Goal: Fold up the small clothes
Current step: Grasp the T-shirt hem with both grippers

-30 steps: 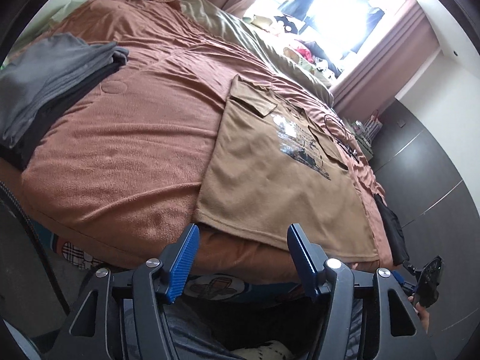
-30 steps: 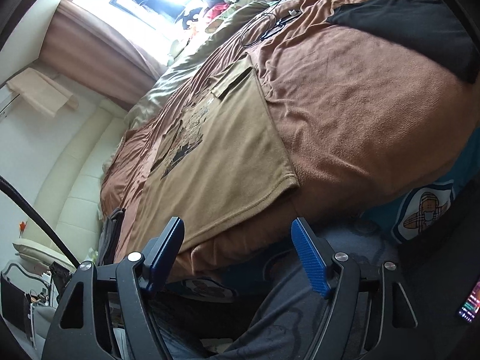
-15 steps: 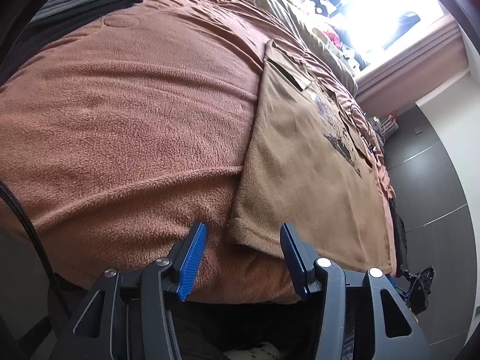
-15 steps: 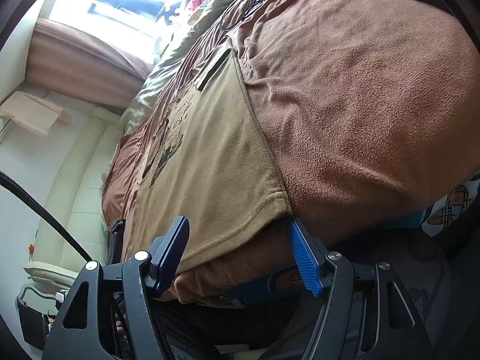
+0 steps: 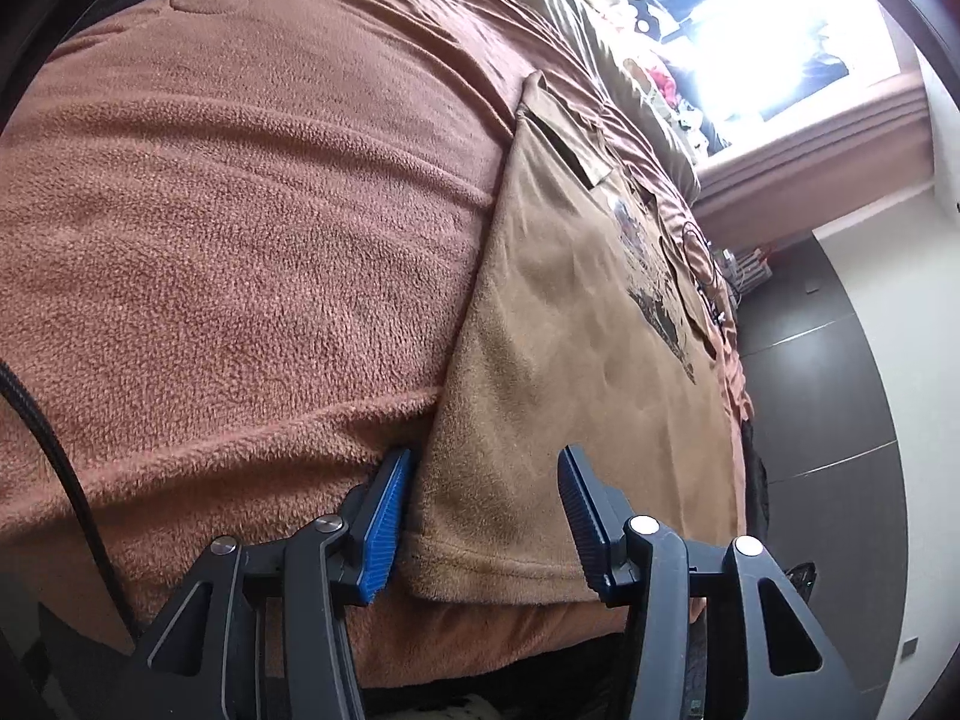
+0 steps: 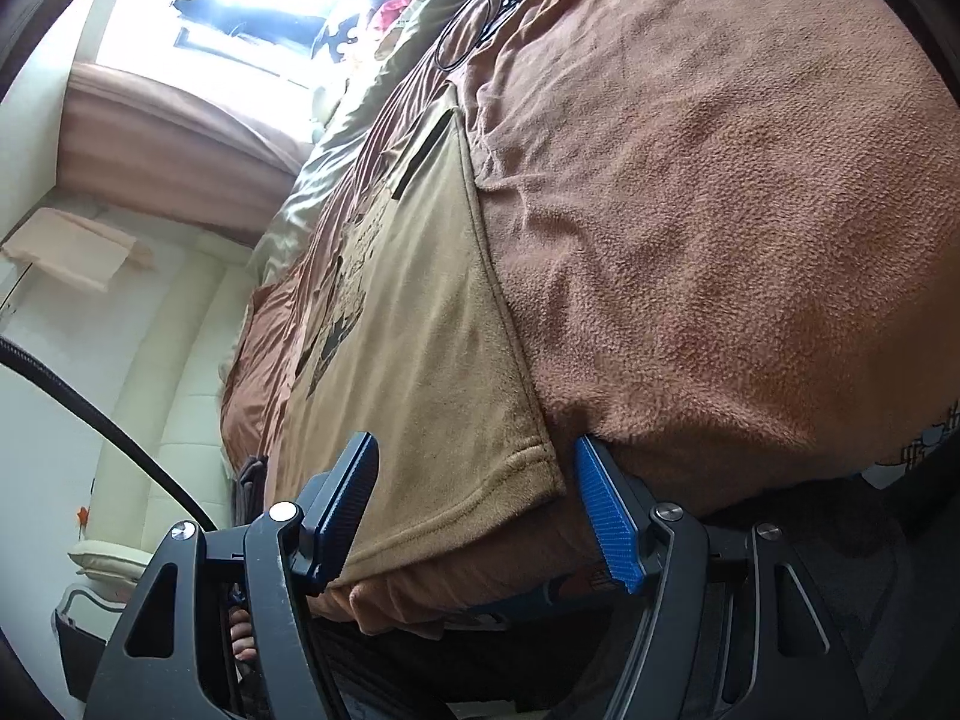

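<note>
A tan t-shirt (image 5: 576, 348) with a dark print lies flat on the brown fleece blanket (image 5: 240, 228), its hem at the bed's near edge. My left gripper (image 5: 483, 516) is open, its jaws astride the hem's left corner. The shirt also shows in the right wrist view (image 6: 420, 360). My right gripper (image 6: 474, 510) is open, its jaws astride the hem's right corner. Neither gripper has closed on the cloth.
An olive duvet (image 5: 576, 42) and clutter lie at the bed's far end under a bright window (image 5: 768, 30). A dark wardrobe (image 5: 840, 420) stands to the right. A black cable loop (image 6: 468, 24) lies on the blanket (image 6: 720, 210). A cream headboard (image 6: 180, 360) stands at left.
Both grippers have moved forward and down to the shirt's hem; the corners now sit between the open jaws. The folded grey pile has slid out of the left view.
</note>
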A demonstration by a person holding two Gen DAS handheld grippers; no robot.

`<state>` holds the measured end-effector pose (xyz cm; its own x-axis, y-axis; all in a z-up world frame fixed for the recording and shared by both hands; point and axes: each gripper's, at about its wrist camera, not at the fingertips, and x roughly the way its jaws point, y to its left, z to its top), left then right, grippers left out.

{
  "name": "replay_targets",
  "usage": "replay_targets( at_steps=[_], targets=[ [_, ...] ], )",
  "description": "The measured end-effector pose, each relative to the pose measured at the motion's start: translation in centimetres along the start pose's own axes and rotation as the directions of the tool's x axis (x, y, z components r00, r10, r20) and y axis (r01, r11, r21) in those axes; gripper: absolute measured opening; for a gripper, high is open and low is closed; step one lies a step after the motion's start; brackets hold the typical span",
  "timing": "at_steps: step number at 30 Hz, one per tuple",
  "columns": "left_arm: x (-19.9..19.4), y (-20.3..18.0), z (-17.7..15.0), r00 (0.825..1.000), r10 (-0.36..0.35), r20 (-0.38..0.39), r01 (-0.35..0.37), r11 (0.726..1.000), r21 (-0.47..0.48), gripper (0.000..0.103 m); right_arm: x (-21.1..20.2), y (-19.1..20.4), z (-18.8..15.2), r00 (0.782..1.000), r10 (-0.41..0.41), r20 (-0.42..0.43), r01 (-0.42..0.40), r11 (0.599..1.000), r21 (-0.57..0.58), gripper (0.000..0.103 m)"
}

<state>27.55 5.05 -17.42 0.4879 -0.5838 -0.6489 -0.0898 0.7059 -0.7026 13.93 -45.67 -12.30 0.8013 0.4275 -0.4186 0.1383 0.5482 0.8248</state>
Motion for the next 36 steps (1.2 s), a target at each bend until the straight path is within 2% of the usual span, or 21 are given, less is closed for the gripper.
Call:
replay_targets(
  at_steps=[3,6,10,13,16,19,20,21,22,26,29,33,36],
  targets=[
    [0.0,0.5,0.4,1.000,-0.023,-0.002,0.022,0.999,-0.035,0.044,0.9,-0.1,0.3,1.000,0.025,-0.001,-0.025,1.000,0.003,0.066],
    [-0.2,0.4,-0.1,1.000,-0.021,-0.003,0.021,1.000,-0.021,0.044,1.5,-0.4,0.6,0.999,0.042,0.010,-0.042,0.999,0.003,0.066],
    [-0.8,0.8,-1.2,0.999,-0.053,-0.002,0.053,0.998,-0.037,0.043,2.3,-0.5,0.4,0.999,0.045,0.017,-0.045,0.999,-0.018,0.066],
    [-1.3,1.2,-1.8,0.998,-0.066,0.000,0.066,0.996,-0.052,0.037,2.6,-0.1,-0.1,0.999,0.024,0.022,-0.023,0.999,-0.047,0.066],
    [-1.8,1.6,-2.3,0.997,-0.075,0.010,0.075,0.996,-0.058,0.032,2.4,-0.2,-0.4,0.998,0.043,0.038,-0.042,0.999,-0.026,0.065],
    [-2.2,2.5,-2.4,0.996,-0.085,0.025,0.087,0.992,-0.087,0.027,2.0,-0.7,-0.9,0.997,0.055,0.046,-0.054,0.998,-0.018,0.052],
    [-2.3,2.6,-2.3,0.995,-0.090,0.032,0.093,0.991,-0.095,0.026,1.9,-0.9,-1.0,0.997,0.063,0.048,-0.063,0.998,-0.015,0.044],
    [-2.3,2.6,-2.2,0.995,-0.088,0.038,0.092,0.991,-0.096,0.026,1.8,-1.0,-1.1,0.996,0.085,0.042,-0.084,0.996,-0.010,0.034],
    [-2.4,2.6,-2.1,0.996,-0.083,0.041,0.087,0.992,-0.094,0.026,1.8,-1.1,-1.2,0.994,0.101,0.034,-0.101,0.995,-0.004,0.033],
    [-2.1,2.0,-1.5,0.997,-0.062,0.052,0.067,0.993,-0.093,0.026,2.1,-0.9,-1.0,0.997,0.074,0.029,-0.074,0.997,-0.024,0.032],
    [-1.5,1.2,-1.6,0.998,-0.027,0.055,0.032,0.995,-0.089,0.026,2.5,-1.1,-0.7,1.000,0.009,0.023,-0.008,1.000,-0.015,0.032],
    [-1.2,0.7,-1.6,0.999,0.022,0.050,-0.018,0.997,-0.078,0.026,2.8,-1.6,-0.3,1.000,0.011,0.023,-0.012,0.999,0.034,0.032],
    [-1.0,1.0,-1.9,0.998,0.036,0.060,-0.030,0.995,-0.097,0.014,2.9,-1.3,-0.4,1.000,-0.015,0.027,0.014,0.999,0.037,0.032]
  ],
)
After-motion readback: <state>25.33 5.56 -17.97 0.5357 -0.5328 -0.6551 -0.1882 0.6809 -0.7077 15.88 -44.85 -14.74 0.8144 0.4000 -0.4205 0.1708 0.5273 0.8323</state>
